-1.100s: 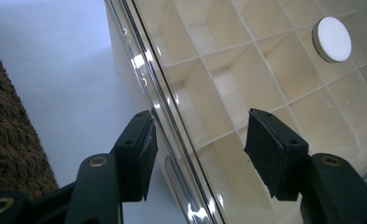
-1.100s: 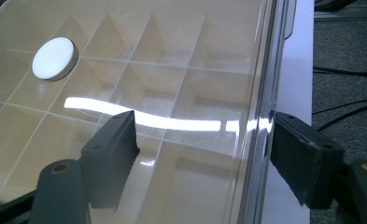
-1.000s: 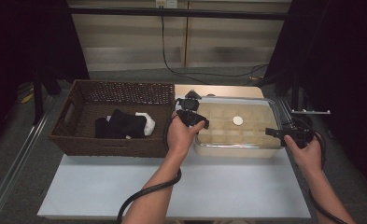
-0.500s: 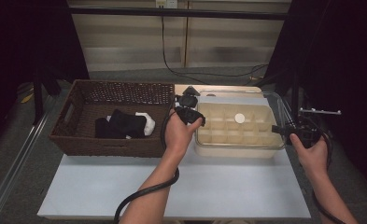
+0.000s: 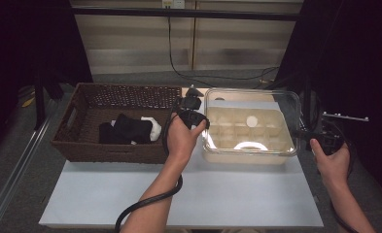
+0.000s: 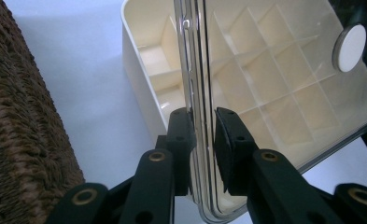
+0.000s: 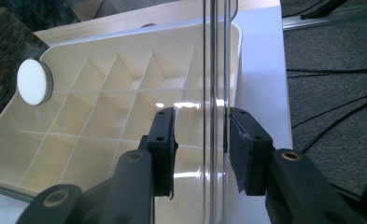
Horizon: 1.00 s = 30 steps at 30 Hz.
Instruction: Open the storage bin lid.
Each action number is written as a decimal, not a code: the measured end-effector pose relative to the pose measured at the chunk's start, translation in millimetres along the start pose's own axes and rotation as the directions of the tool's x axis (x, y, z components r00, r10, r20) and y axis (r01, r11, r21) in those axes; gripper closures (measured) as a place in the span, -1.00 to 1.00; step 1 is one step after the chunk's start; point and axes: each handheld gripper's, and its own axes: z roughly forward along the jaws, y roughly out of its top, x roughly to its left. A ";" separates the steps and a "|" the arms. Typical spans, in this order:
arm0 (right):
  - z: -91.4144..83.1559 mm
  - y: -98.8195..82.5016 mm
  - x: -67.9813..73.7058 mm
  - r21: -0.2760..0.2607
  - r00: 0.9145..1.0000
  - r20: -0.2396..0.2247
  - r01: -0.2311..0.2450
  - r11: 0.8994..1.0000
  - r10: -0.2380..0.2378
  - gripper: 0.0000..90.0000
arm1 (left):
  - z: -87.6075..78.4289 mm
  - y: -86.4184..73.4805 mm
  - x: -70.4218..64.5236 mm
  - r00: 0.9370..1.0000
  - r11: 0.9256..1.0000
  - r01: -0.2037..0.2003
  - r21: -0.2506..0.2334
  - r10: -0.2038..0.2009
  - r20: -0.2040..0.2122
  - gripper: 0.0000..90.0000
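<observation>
A clear lid (image 5: 237, 99) with a white round knob (image 5: 251, 120) hangs a little above the cream compartment box (image 5: 247, 158). My left gripper (image 5: 205, 122) is at the lid's left edge. In the left gripper view its jaws (image 6: 204, 116) pinch the lid's rim (image 6: 197, 70) after just closing in. My right gripper (image 5: 305, 133) is at the lid's right edge. In the right gripper view the rim (image 7: 215, 70) runs between the jaws (image 7: 201, 114), which have just been closing and hold it. The knob (image 7: 33, 81) shows at that view's left.
A brown wicker basket (image 5: 115, 92) stands left of the box, with black and white cloth (image 5: 130, 128) inside. Both sit on a white table (image 5: 203, 194), whose front half is bare. Cables lie on the floor behind and to the right.
Both grippers closed their jaws on the lid's opposite edges and rose slightly. The lid has come up off the box.
</observation>
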 end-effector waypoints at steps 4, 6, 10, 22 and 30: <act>-5.1 -3.9 -1.2 0.001 1.000 -0.014 -0.007 1.000 0.007 0.45 | -3.5 -2.8 0.6 1.000 1.000 0.002 -0.002 -0.002 0.020 0.72; -8.5 -6.6 -2.1 0.004 0.999 -0.034 -0.024 1.000 0.024 0.47 | -6.4 -3.7 0.5 1.000 1.000 0.004 0.004 -0.004 0.025 0.72; -12.0 -13.2 -1.4 0.019 0.999 -0.048 -0.025 0.999 0.026 0.47 | -11.5 -10.5 -0.5 0.999 1.000 0.002 0.022 -0.003 0.038 0.72; -24.4 -39.9 -1.8 0.039 0.997 -0.075 -0.018 0.999 0.021 0.46 | -22.1 -37.3 -9.4 0.998 0.999 -0.037 0.039 0.035 0.051 0.72; -31.2 -53.8 -0.9 0.055 0.996 -0.086 -0.021 0.998 0.026 0.47 | -21.4 -53.7 -9.0 0.997 0.998 -0.029 0.051 0.026 0.070 0.72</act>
